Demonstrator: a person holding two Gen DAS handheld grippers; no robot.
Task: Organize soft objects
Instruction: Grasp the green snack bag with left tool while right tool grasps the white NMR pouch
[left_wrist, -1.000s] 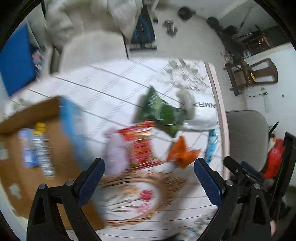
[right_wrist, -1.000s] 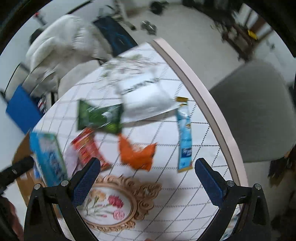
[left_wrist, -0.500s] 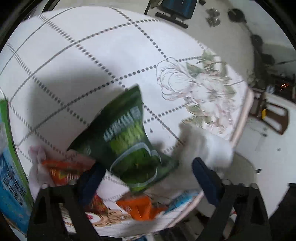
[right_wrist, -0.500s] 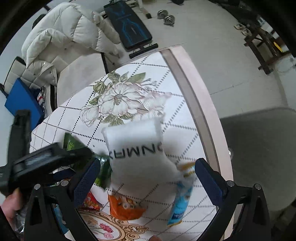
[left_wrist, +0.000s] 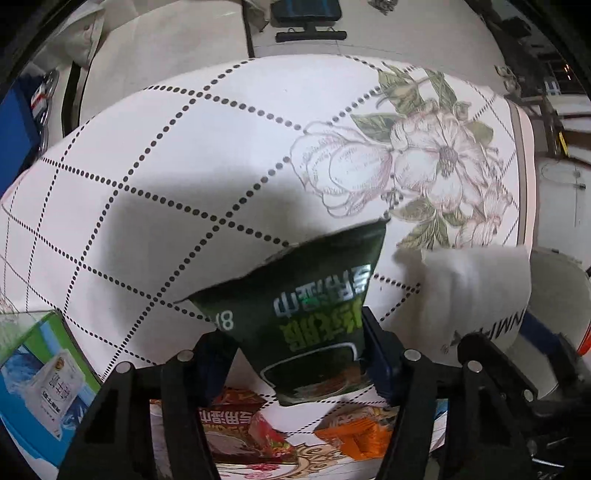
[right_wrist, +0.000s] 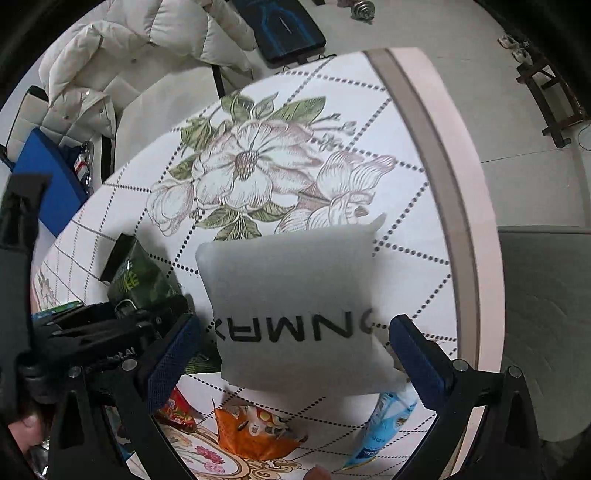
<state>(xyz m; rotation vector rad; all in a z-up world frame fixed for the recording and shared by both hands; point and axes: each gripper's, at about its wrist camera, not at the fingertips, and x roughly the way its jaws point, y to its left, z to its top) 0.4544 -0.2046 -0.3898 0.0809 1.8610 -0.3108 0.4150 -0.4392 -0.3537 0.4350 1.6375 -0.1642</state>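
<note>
Green snack bag (left_wrist: 314, 317) sits between the fingers of the left gripper (left_wrist: 299, 354), low on the floral-print surface (left_wrist: 184, 166). The fingers are closing w/ the bag between them; the right pad looks at the bag's edge, but whether the left pad touches yet I can't tell. White pouch (right_wrist: 295, 310) w/ black lettering lies between the fingers of the right gripper (right_wrist: 295, 354), which stand released, wide of it on both sides.

Risks, as I judge them:
- Puffy bag is air-filled and slick, so it could squirt out or twist as the fingers clench. Pinch too hard and it may burst.
- Both grippers work just beside each other. The left one's black frame shows at the left of the right wrist view, so a bump is likely if either swings inward.
- White pouch is near the surface's rim (right_wrist: 461, 221); a nudge could slide it off toward the grey chair (right_wrist: 546, 314).

Around: red packet (left_wrist: 236, 413), orange packet (right_wrist: 251, 432) and blue sachet (right_wrist: 384, 424) crowd just below, near enough to snag. Blue-green box (left_wrist: 40, 373) far left, clear of the work.
</note>
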